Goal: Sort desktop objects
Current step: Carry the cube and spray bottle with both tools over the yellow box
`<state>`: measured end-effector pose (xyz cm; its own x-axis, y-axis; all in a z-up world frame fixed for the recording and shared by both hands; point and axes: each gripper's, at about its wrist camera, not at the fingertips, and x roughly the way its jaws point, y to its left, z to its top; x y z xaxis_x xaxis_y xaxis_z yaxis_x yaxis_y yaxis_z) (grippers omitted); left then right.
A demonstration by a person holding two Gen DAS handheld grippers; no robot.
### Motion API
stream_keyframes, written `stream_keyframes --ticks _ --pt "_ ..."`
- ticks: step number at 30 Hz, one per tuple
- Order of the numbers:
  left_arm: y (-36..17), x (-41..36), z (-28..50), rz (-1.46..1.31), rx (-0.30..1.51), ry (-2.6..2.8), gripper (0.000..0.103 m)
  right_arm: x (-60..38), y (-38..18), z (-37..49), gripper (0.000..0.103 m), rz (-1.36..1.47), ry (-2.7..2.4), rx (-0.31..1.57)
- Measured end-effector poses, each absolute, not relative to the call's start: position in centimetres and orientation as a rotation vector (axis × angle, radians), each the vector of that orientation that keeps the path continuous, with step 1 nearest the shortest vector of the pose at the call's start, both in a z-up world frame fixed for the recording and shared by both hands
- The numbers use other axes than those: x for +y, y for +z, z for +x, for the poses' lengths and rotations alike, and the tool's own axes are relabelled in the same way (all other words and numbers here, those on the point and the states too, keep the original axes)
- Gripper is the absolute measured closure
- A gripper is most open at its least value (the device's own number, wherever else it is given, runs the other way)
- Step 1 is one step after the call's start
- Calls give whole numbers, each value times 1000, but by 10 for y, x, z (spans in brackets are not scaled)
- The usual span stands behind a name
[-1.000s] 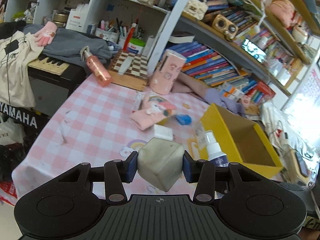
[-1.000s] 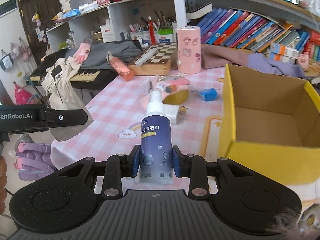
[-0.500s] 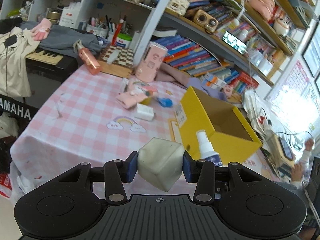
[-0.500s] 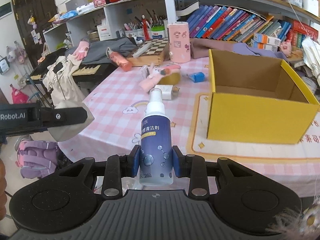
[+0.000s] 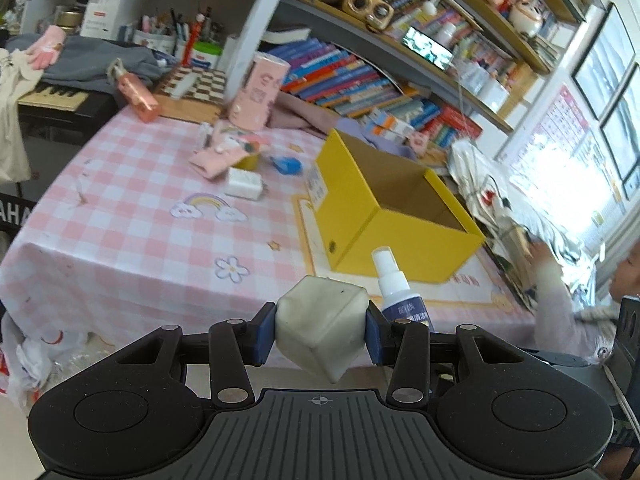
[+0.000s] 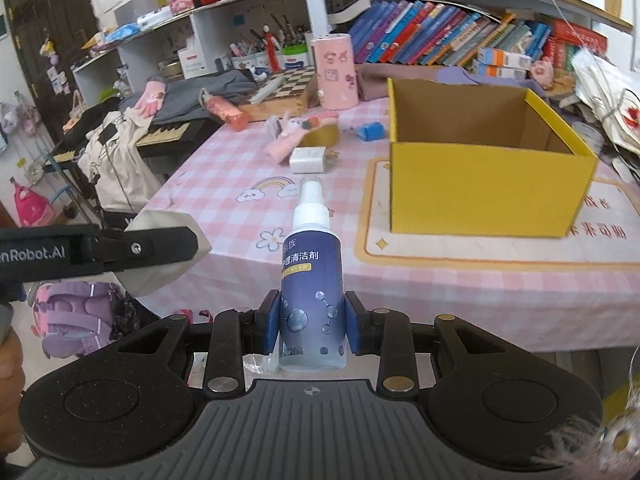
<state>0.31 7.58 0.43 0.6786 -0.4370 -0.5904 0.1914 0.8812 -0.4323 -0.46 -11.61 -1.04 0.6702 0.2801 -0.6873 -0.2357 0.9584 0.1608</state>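
The left gripper (image 5: 320, 334) clamped a pale cube (image 5: 322, 330), seemingly light and firm, by opposite faces, while the right gripper (image 6: 312, 326) gripped the spray bottle (image 6: 310, 280), probably slick, low on its body.

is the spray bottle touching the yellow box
Apart. In the right wrist view the spray bottle is clamped in the right gripper, held off the table's near edge, with pink tablecloth showing between it and the yellow box.

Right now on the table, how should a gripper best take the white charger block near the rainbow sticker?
Probably from above, closing across the short sides of the white charger block. It lies flat on the tablecloth, apart from the pink plush, so its sides look free.
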Motion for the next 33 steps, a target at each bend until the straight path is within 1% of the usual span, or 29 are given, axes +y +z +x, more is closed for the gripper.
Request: stream_keyframes --ticks 13,20,33 --pt "3 56 -4 -337 749 -445 60 -135 -12 -33 73 82 190 800" --pt "-4 42 2 -335 785 -514 60 -146 -11 -44 73 85 125 802" --pt "-2 10 16 -287 772 -597 60 -172 -10 -46 73 107 27 794"
